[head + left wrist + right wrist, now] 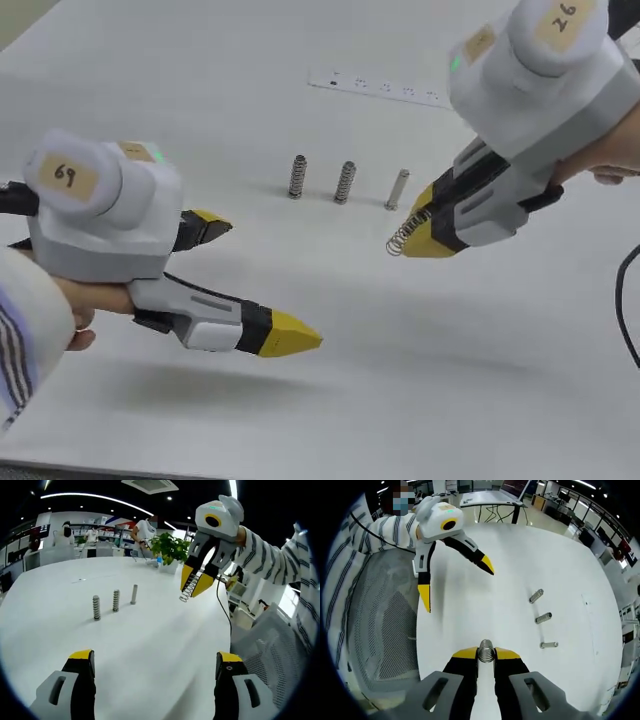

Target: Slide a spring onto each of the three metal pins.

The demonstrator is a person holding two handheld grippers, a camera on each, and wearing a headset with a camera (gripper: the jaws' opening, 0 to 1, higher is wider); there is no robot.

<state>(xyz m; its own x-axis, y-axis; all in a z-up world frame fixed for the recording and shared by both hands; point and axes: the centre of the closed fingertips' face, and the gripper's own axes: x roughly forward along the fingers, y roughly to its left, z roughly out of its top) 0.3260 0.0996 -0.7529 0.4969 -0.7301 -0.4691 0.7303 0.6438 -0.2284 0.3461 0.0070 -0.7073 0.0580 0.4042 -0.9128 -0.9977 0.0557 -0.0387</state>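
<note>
Right hand-held gripper (486, 654) pinches coiled, seemingly steel spring (404, 233).

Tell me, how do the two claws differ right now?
The left claw gapes wide and empty; the right claw is pinched on a spring. The left claw is farther from the bare pin; the right claw hangs beside it. Both have yellow tips.

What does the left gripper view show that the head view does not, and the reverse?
Left gripper view: a green potted plant and a grey mesh chair beside the white table. Head view: paper label 69 on the left gripper, 26 on the right gripper. Both: two steel pins wearing springs, one bare steel pin, and the right gripper clamping a coiled metal spring.
</note>
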